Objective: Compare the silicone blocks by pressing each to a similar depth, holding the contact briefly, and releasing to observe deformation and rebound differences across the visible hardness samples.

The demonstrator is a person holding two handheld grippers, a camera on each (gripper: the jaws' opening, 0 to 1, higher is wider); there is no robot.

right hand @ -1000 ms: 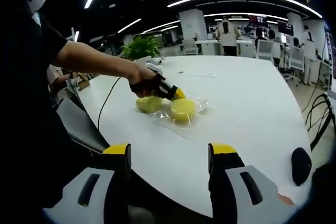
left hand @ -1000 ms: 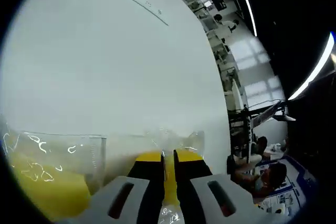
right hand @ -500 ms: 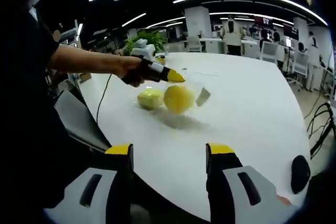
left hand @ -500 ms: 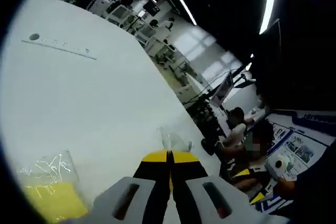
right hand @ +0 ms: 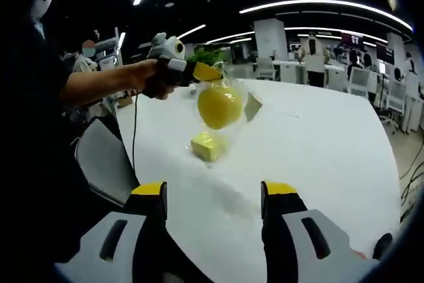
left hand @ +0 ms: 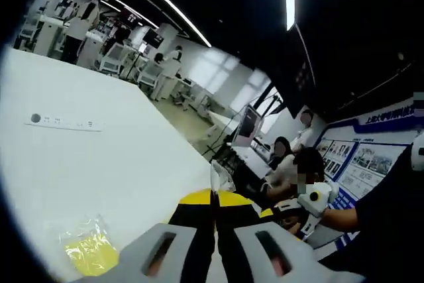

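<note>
- Round yellow silicone block (right hand: pixel 219 106): sealed in a clear plastic bag (right hand: pixel 240 101), hanging in the air above the worktop, pinched by the bag's top edge. A flap of the bag sticks out to its right in the right gripper view.
- Square yellow silicone block (right hand: pixel 208 146): lying flat on the white worktop (right hand: pixel 318 157) directly below the hanging one, in its own clear wrapper. In the left gripper view the same block (left hand: pixel 91 254) sits low and to the left of the jaws, wrapper crinkled around it.
- Left gripper (right hand: pixel 207 72): held out level over the worktop by the person's hand (right hand: pixel 150 77); yellow-tipped jaws pressed together on the bag's upper edge. In the left gripper view the jaws (left hand: pixel 214 198) meet with a sliver of clear plastic (left hand: pixel 219 177) rising from between the tips.
- Right gripper (right hand: pixel 213 193): held back at the near edge of the worktop, jaws wide apart with nothing between them, well apart from both blocks.
- Worktop: white, broad, rounded edge; a thin white strip (left hand: pixel 63 122) with a dark dot lies far out on it.
- Surroundings: open office with ceiling light strips (right hand: pixel 318 6), a green plant (right hand: pixel 211 57) behind the left gripper, seated people (left hand: pixel 281 164) by desks and monitors, standing people further off.
</note>
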